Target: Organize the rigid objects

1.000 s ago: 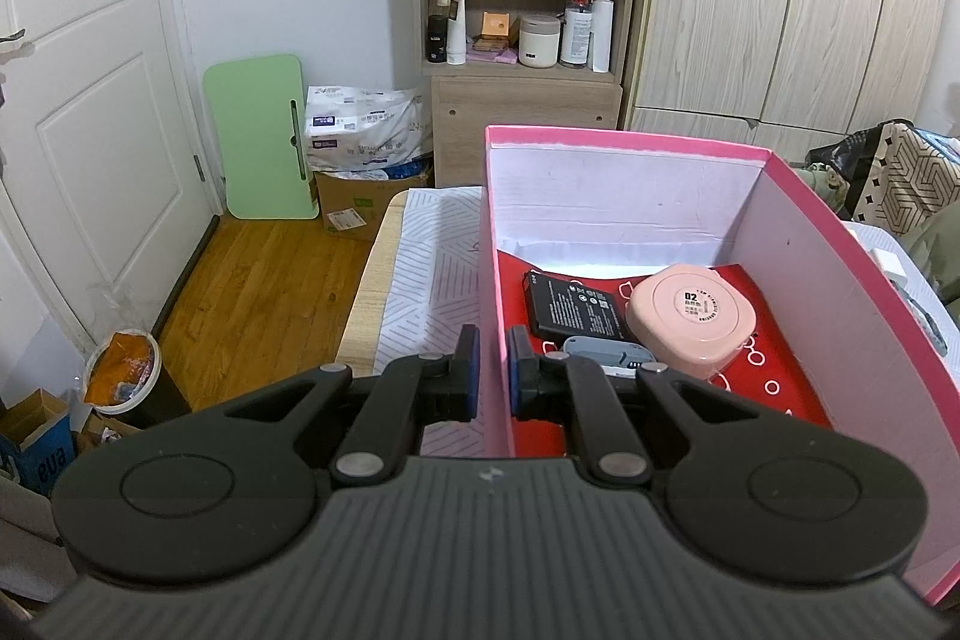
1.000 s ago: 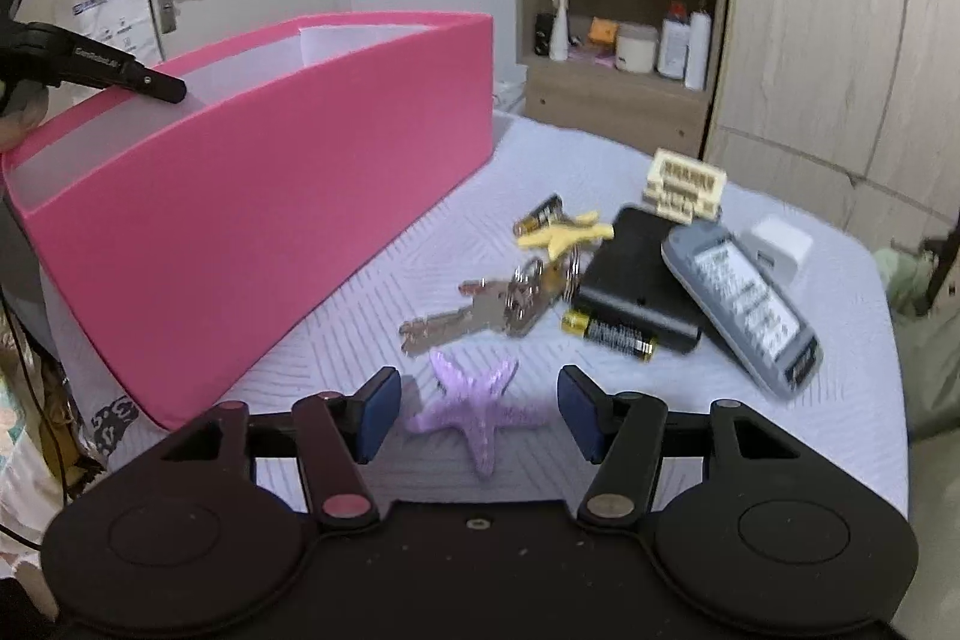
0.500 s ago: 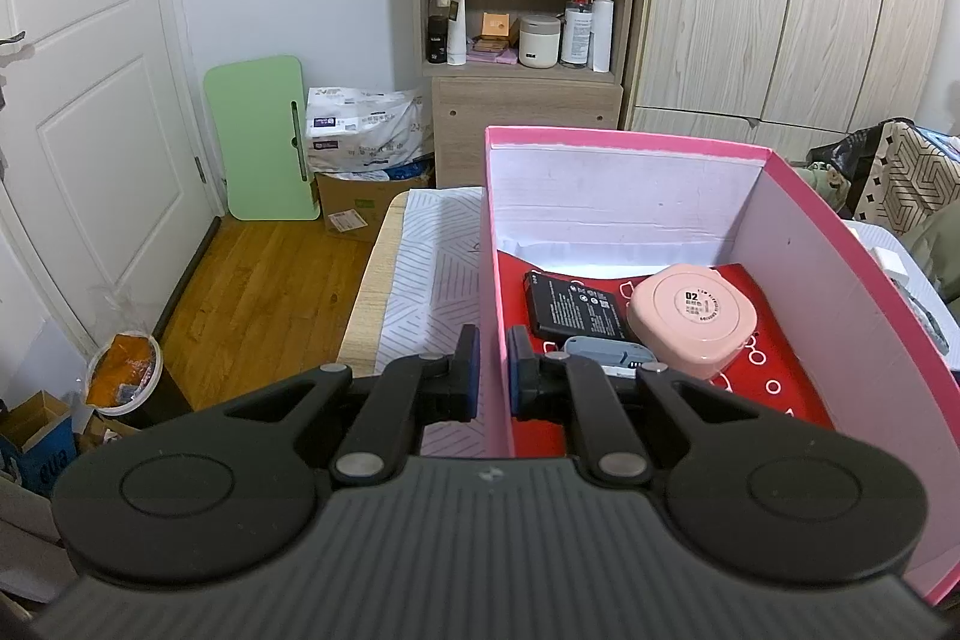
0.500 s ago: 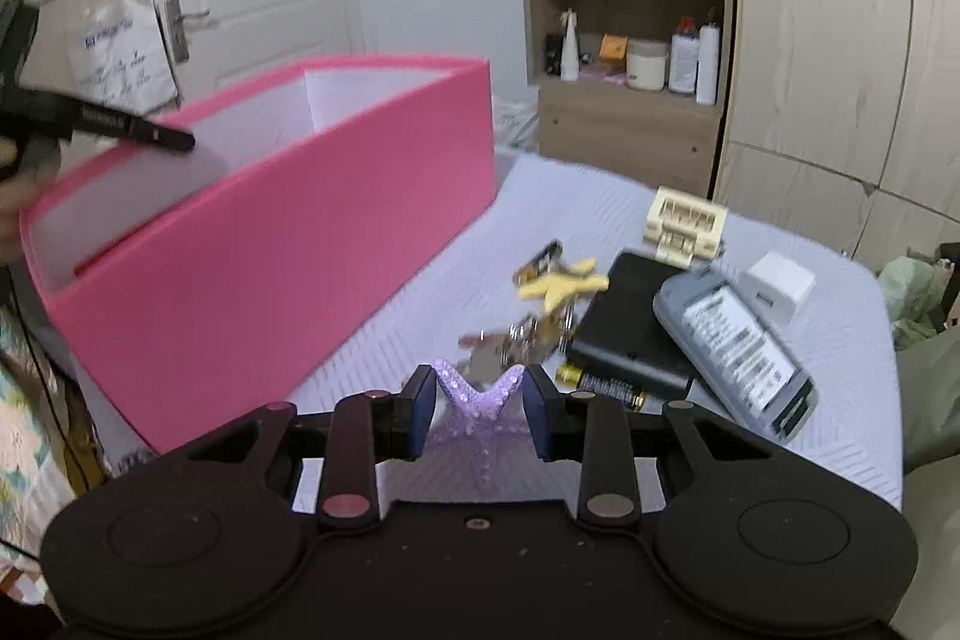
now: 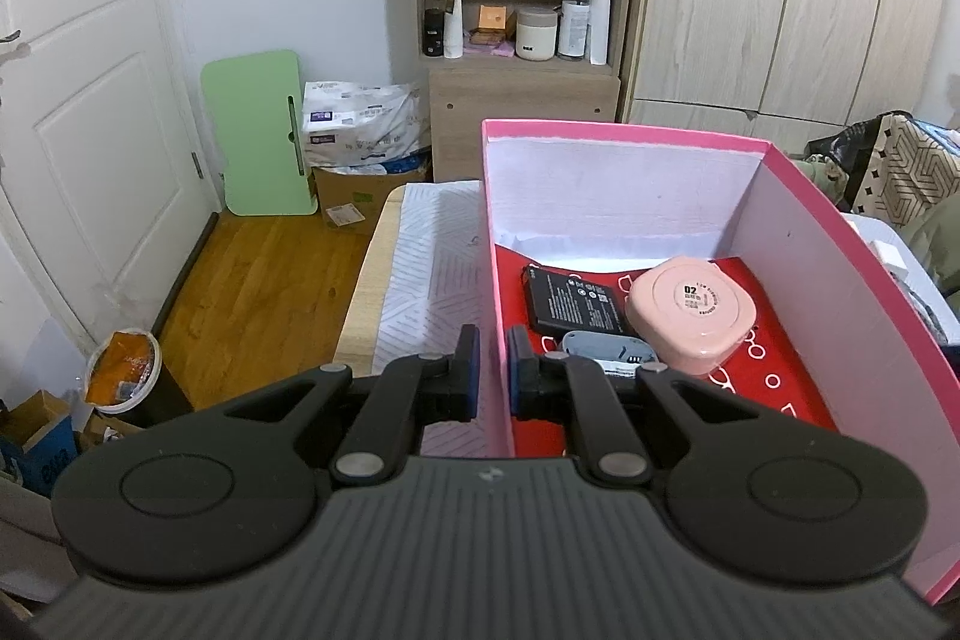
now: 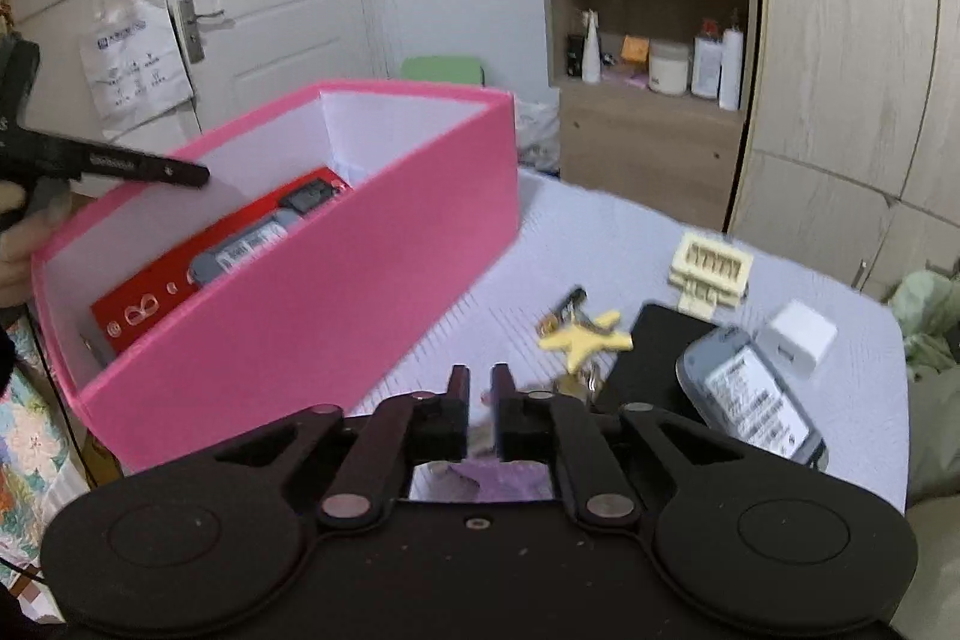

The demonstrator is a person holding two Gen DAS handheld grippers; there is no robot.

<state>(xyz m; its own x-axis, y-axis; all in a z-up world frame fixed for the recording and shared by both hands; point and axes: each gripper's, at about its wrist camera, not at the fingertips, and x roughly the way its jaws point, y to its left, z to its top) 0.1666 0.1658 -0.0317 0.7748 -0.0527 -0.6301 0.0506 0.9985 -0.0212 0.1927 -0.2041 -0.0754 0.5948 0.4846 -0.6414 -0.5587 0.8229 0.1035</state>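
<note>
Purple starfish caught, box half filled

The right gripper (image 6: 480,400) is closing on the purple starfish (image 6: 498,481), just off the table; the left gripper (image 5: 487,370) pinches the pink box's (image 5: 840,280) wall. Inside lie a pink case (image 5: 690,310) and battery (image 5: 570,301); keys (image 6: 576,385), phone (image 6: 756,400) and yellow starfish (image 6: 591,337) remain outside.

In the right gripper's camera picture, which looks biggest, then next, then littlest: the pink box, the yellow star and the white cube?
1. pink box, by far the largest.
2. yellow star.
3. white cube.
The star and the cube look close in size; the star spreads a little wider, so that order is unsure.
</note>
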